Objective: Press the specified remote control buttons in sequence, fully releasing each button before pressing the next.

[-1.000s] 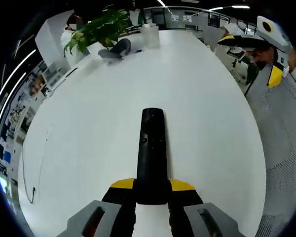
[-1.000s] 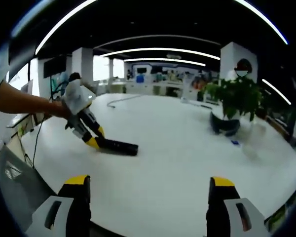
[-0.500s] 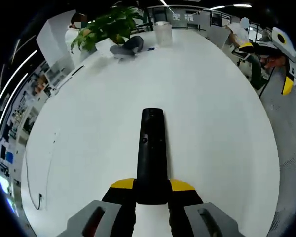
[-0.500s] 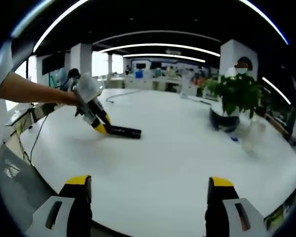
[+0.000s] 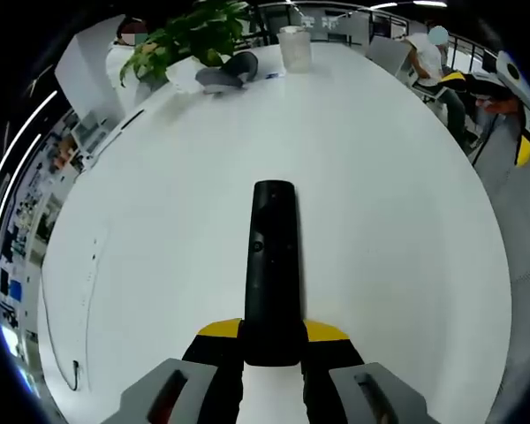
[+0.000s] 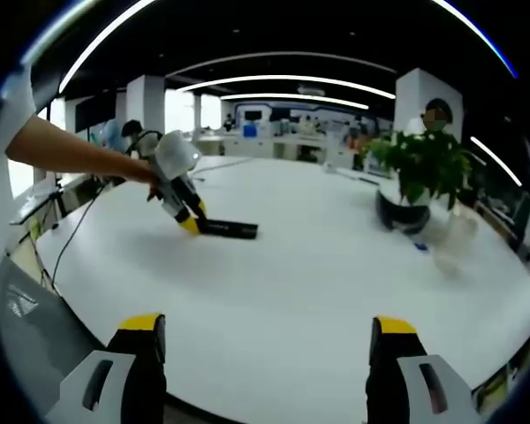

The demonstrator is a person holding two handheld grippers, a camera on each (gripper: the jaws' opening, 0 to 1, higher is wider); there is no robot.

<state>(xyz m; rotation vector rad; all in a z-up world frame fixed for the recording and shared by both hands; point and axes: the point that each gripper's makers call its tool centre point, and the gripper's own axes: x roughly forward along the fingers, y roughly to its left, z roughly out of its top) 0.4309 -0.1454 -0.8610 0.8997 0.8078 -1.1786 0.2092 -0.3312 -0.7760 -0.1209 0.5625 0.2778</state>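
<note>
Left gripper view: left claw [image 5: 271, 346] clenched on the near end of the black remote [image 5: 272, 265], which reaches toward mid-tabletop [image 5: 380, 221]. Likely light, rigid, slick; end grip leaves buttons free. Potted plant [image 5: 190, 40] at far edge.

Right gripper view: right claw [image 6: 258, 353] released, well apart from the remote [image 6: 230, 230]. Bright open office.

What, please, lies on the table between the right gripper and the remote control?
Nothing: in the right gripper view, only bare white table stretches from the right gripper to the remote control.
</note>
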